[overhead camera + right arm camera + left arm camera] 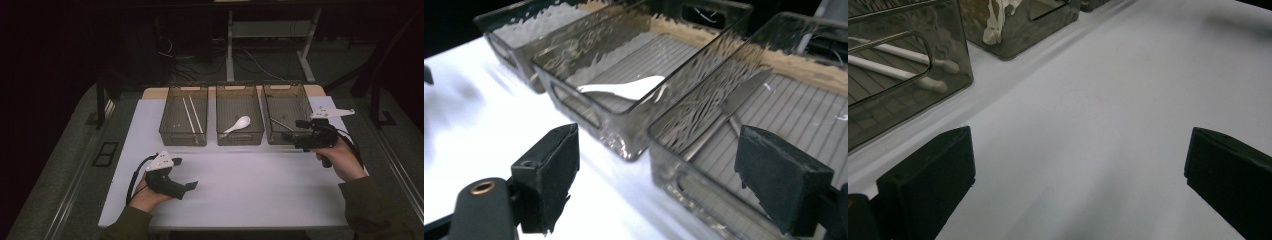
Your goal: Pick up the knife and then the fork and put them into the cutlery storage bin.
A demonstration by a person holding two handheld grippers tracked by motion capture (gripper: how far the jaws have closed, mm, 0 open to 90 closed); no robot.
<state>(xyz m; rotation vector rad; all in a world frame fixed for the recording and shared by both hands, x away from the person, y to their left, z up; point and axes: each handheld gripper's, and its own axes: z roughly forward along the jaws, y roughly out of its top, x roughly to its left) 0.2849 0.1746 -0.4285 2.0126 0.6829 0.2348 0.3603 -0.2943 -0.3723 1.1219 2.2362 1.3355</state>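
Observation:
Three smoky clear bins stand in a row at the back of the white mat. The left bin (pixel 183 115) holds two white chopsticks (pixel 193 115) (pixel 898 67). A white spoon (pixel 238 124) (pixel 624 87) (pixel 997 20) lies in the middle bin (pixel 239 114). In the right bin (pixel 287 112) lies a thin metal utensil (pixel 281 123) (pixel 719 125). My left gripper (pixel 184 174) (pixel 1078 175) rests low over the bare mat at the front left, open, nothing between its jaws. My right gripper (pixel 295 130) (pixel 664 185) is open at the right bin's near right corner, holding nothing.
The white mat (pixel 240 185) stretches bare between the bins and the table's front edge. A grey floor, desk legs (pixel 230 45) and cables lie beyond the table. A dark post (pixel 101 100) stands at the far left corner.

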